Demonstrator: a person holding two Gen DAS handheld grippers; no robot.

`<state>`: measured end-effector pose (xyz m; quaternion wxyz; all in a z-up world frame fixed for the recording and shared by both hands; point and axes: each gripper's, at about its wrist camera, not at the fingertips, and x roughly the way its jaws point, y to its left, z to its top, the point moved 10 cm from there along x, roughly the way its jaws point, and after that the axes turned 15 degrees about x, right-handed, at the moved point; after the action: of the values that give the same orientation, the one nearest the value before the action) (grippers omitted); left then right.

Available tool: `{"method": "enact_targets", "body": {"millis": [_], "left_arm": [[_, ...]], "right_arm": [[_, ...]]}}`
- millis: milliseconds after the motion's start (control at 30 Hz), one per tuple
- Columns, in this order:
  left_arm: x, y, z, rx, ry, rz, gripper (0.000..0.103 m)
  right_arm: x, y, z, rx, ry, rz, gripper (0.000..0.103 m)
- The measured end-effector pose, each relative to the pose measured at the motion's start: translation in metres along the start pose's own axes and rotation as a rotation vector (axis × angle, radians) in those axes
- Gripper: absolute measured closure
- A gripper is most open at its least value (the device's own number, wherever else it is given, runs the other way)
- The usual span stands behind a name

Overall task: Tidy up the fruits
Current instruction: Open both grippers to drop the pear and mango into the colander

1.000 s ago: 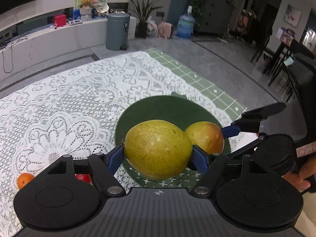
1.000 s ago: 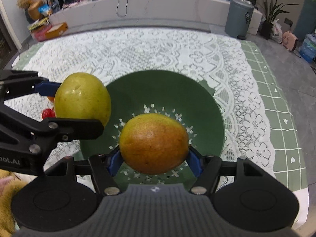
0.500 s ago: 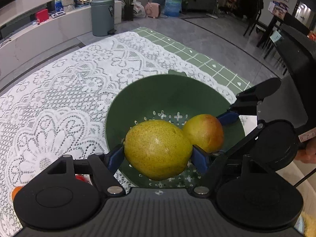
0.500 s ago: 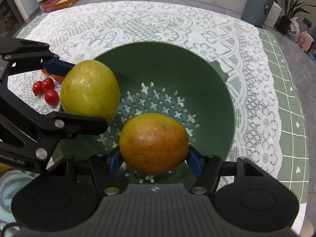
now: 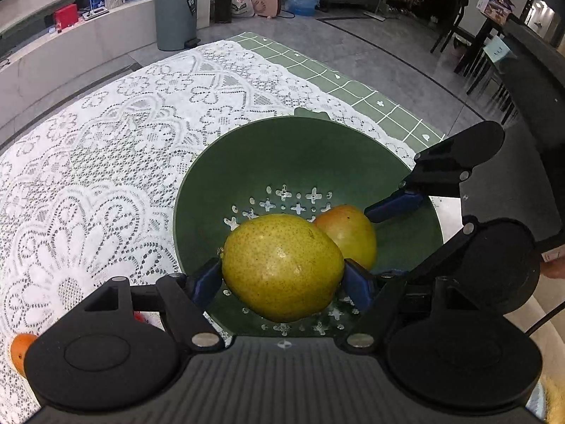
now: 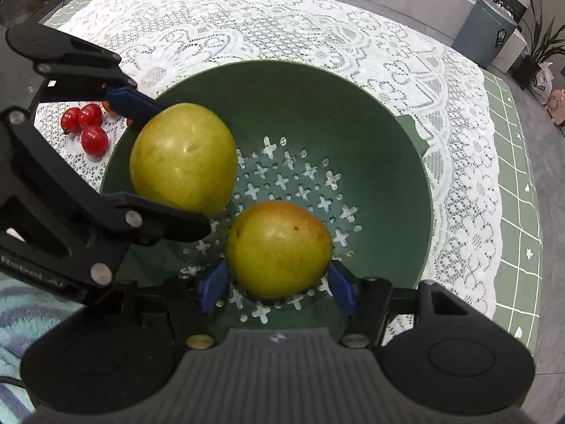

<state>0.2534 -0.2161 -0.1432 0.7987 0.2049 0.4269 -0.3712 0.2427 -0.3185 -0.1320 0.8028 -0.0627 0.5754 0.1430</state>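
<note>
Blue fingers [image 5: 208,281] of the left gripper [image 5: 282,279] clamp a yellow-green pear [image 5: 282,266] from both sides, holding it inside the near wall of a green colander bowl [image 5: 247,162]. Blue fingers [image 6: 213,284] of the right gripper [image 6: 279,284] likewise clamp a second fruit, an orange-blushed pear [image 6: 279,249], low over the perforated floor of the same bowl; whether it touches the floor cannot be told. In the left wrist view the blushed pear [image 5: 348,233] lies just behind and to the right of the yellow-green one, with one blue finger of the right gripper pressed against its far side. In the right wrist view the yellow-green pear [image 6: 183,168] sits up and to the left of the blushed one, the two close but apart, the black linkage of the left gripper [image 6: 141,162] crossing below it. Cross-shaped holes pierce the bowl's floor. Outside the bowl's left rim, three cherry tomatoes [image 6: 84,129] lie clustered on a white lace tablecloth [image 6: 247,24], which covers a green gridded mat [image 6: 512,148]. A small orange fruit [image 5: 19,348] rests on the lace at the left edge of the left wrist view.
</note>
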Motion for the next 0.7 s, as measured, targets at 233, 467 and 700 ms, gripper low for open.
{"method": "enact_targets", "body": {"millis": [233, 467, 700], "left_arm": [[0.004, -0.007, -0.002, 0.067, 0.021, 0.043, 0.019], [0.006, -0.008, -0.002, 0.080, 0.040, 0.069, 0.017], [0.001, -0.011, 0.002, 0.073, 0.041, 0.084, 0.015]], "right_arm": [[0.002, -0.002, -0.006, -0.027, 0.028, -0.014, 0.043], [-0.003, -0.001, -0.009, -0.033, 0.021, -0.035, 0.040], [-0.014, -0.004, -0.011, -0.046, 0.010, -0.076, 0.028]]}}
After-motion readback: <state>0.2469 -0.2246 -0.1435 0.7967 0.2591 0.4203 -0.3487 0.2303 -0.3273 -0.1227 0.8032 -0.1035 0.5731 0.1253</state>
